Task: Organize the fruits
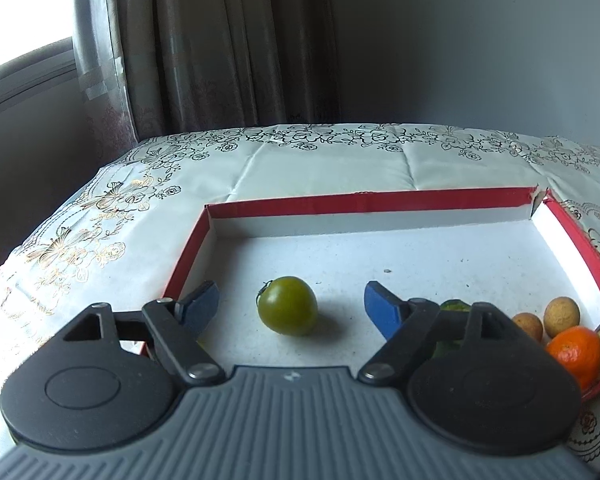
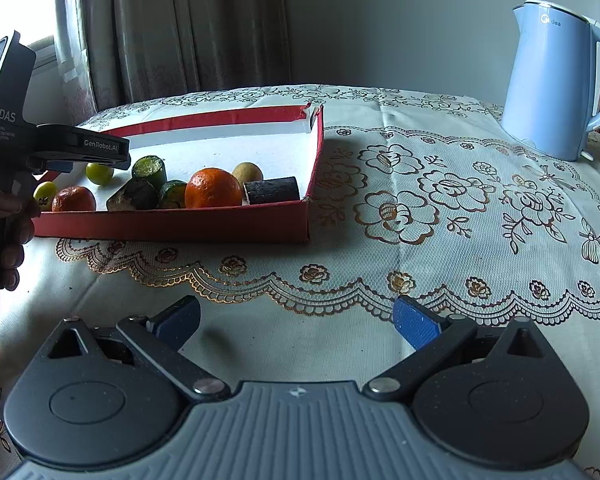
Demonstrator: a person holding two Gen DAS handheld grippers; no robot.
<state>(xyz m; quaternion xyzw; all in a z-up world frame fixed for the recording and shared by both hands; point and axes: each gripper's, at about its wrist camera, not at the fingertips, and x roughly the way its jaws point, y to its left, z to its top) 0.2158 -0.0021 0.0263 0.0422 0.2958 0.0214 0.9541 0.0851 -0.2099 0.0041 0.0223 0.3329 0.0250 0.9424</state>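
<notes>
A green tomato [image 1: 287, 305] lies on the white floor of a red-rimmed tray [image 1: 364, 199]. My left gripper [image 1: 292, 305] is open, its blue fingertips on either side of the tomato and apart from it. At the tray's right end lie an orange [image 1: 575, 353] and two small brown fruits [image 1: 561, 311]. In the right wrist view the tray [image 2: 172, 224] holds an orange [image 2: 213, 188], a small tangerine [image 2: 73, 199], green fruits [image 2: 99, 173], cut green pieces [image 2: 149, 169] and a dark stick piece [image 2: 271, 190]. My right gripper [image 2: 296, 322] is open and empty above the tablecloth, in front of the tray.
A light blue electric kettle [image 2: 556, 80] stands at the back right of the table. The left hand-held gripper body [image 2: 4, 152] shows at the left over the tray. A curtain [image 1: 220, 40] hangs behind the table. The flowered tablecloth [image 2: 440, 208] covers the table.
</notes>
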